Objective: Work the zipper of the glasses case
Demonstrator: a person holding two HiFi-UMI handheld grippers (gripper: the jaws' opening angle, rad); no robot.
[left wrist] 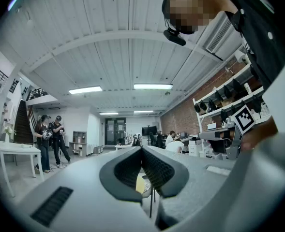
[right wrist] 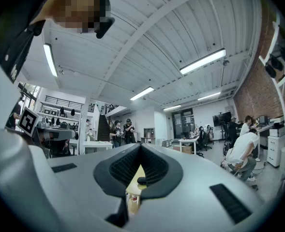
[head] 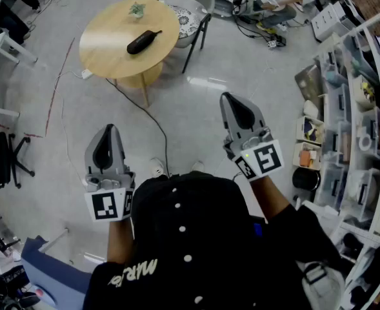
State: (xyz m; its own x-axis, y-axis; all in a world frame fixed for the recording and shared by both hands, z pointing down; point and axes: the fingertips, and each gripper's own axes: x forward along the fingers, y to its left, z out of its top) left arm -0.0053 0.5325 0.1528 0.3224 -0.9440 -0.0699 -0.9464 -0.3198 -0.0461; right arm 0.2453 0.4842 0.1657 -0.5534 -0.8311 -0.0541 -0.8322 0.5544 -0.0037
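Left tool [head: 110, 131] and right tool [head: 230, 99], both pressed together on nothing, held level as if in readiness; glasses case [head: 143, 41] lies on upper-left tabletop [head: 106, 53], well apart.

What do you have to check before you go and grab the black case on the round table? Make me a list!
1. Glasses case in sight: ok, it lies on the round table.
2. Left gripper empty: ok, nothing between its jaws.
3. Right gripper empty: ok, nothing between its jaws.
4. Jaws ready to grab: not ok, both are shut.
5. Case close enough: not ok, the table stands well ahead of both grippers.
6. Zipper's state: cannot tell, too small from here.
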